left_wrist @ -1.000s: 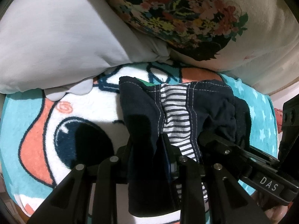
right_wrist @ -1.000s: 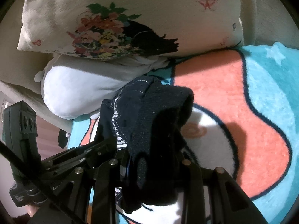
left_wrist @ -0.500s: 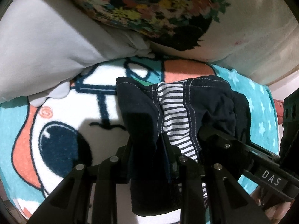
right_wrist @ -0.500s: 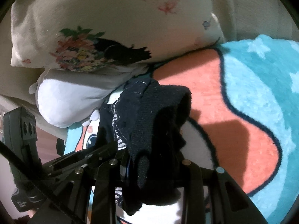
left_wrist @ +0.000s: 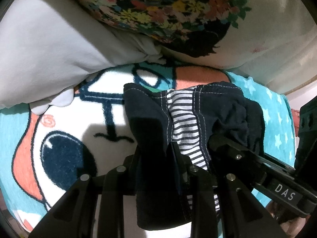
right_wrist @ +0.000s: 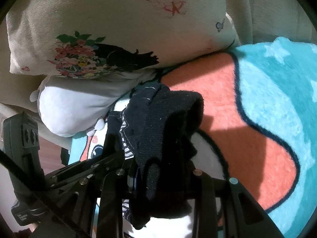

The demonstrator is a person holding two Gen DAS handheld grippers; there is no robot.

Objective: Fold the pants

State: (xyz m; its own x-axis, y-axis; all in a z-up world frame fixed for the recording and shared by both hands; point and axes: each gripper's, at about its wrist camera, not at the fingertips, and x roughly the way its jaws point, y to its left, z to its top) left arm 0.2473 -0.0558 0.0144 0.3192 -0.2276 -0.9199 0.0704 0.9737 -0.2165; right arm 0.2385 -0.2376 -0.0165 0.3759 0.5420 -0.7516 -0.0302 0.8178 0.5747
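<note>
Looking from the largest thing down, we see the cartoon blanket (left_wrist: 59, 123), teal, orange and white, spread under everything, with the floral pillow (left_wrist: 178, 15) and the plain white pillow (left_wrist: 49, 49) lying at its far edge. The navy pants (left_wrist: 221, 115), with their striped lining, hang bunched between our 2 tools, just short of the pillows. The left gripper (left_wrist: 158, 158) is narrowed onto 1 dark fold of the fabric; the right gripper (right_wrist: 160, 170) pinches a thicker wad at the knit cuff, so both are clamped on cloth with only a small gap.

We judge the main risk is a crooked fold: the cloth is crumpled, so laying it down may trap wrinkles. The thick wad may also slip free, or the pants may land on the pillows.

Only the left wrist view shows the striped lining broadly and the right tool's labelled arm; only the right wrist view shows the ribbed cuff and the butterfly print (right_wrist: 170, 6).
</note>
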